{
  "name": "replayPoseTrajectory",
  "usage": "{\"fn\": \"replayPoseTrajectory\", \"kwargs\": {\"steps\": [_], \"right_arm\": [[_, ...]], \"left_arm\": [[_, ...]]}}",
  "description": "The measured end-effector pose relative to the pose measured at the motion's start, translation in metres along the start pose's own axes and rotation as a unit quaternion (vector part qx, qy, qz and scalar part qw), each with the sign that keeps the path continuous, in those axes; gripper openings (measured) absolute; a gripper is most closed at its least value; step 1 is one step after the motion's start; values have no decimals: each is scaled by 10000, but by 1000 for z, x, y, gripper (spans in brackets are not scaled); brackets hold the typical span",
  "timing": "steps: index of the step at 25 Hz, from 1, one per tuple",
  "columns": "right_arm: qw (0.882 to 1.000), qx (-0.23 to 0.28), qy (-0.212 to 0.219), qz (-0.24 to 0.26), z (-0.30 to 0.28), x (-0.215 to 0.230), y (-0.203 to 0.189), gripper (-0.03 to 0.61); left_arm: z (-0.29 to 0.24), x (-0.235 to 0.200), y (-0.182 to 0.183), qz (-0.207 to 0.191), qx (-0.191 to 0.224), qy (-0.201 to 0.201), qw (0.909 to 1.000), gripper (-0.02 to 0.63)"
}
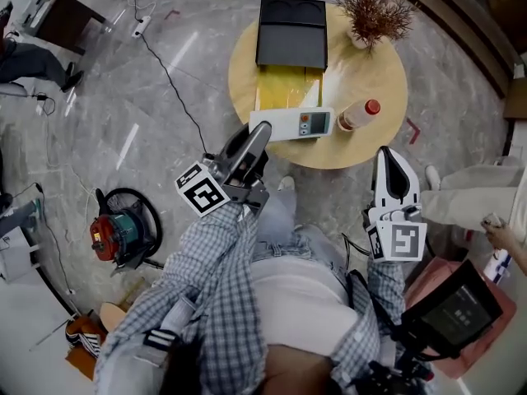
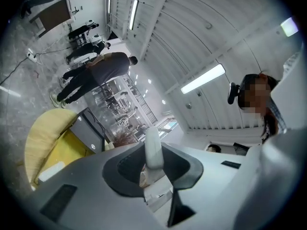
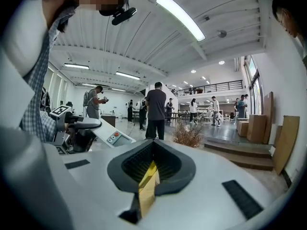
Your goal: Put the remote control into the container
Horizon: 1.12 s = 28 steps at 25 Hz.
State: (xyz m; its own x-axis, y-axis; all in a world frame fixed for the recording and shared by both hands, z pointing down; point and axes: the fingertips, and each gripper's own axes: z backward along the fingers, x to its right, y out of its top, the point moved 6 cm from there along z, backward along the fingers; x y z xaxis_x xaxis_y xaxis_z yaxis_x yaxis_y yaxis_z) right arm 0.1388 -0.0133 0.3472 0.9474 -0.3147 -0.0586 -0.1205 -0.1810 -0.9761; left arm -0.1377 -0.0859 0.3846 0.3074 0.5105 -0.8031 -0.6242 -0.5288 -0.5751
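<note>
The white remote control (image 1: 293, 124) hangs level over the near edge of the round wooden table (image 1: 370, 72). My left gripper (image 1: 260, 133) is shut on its left end. In the left gripper view the remote (image 2: 153, 150) shows edge-on between the dark pads. Beyond it on the table lies the container (image 1: 291, 33), a black tray with a yellow part (image 1: 286, 89) in front. My right gripper (image 1: 393, 156) points up beside the table's right edge, shut, with nothing in it. From the right gripper view I see the remote (image 3: 115, 139) at left.
A bottle with a red cap (image 1: 359, 115) lies just right of the remote. A dried plant in a pot (image 1: 375, 11) stands at the table's back right. On the floor at left sits a red and green machine (image 1: 115, 233) with a cable. A person (image 1: 486, 204) stands at right.
</note>
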Motion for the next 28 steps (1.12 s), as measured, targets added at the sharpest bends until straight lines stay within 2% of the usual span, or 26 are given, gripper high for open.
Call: {"fn": "replayPoseTrajectory", "kwargs": {"steps": [8,15,21,25,28], "right_arm": [[9998,-95,-114,-143,-18,2,1,6],[9998,-175,-83,6,-29,13,2,6],[9984,-64,342,447,-45,13,15,6],[9976,-128,483,485,-51,16,11,6],[9976,-176,489,450,-54,28,6,6]], "left_arm": [[-10,-40,11,121,-91,302,9994,98],[-21,-76,-2,291,-262,703,9968,98],[-34,-107,-16,469,-231,1177,9917,98],[-41,-124,-30,585,-367,1487,9865,98],[-45,-137,-39,531,-530,1751,9817,98]]}}
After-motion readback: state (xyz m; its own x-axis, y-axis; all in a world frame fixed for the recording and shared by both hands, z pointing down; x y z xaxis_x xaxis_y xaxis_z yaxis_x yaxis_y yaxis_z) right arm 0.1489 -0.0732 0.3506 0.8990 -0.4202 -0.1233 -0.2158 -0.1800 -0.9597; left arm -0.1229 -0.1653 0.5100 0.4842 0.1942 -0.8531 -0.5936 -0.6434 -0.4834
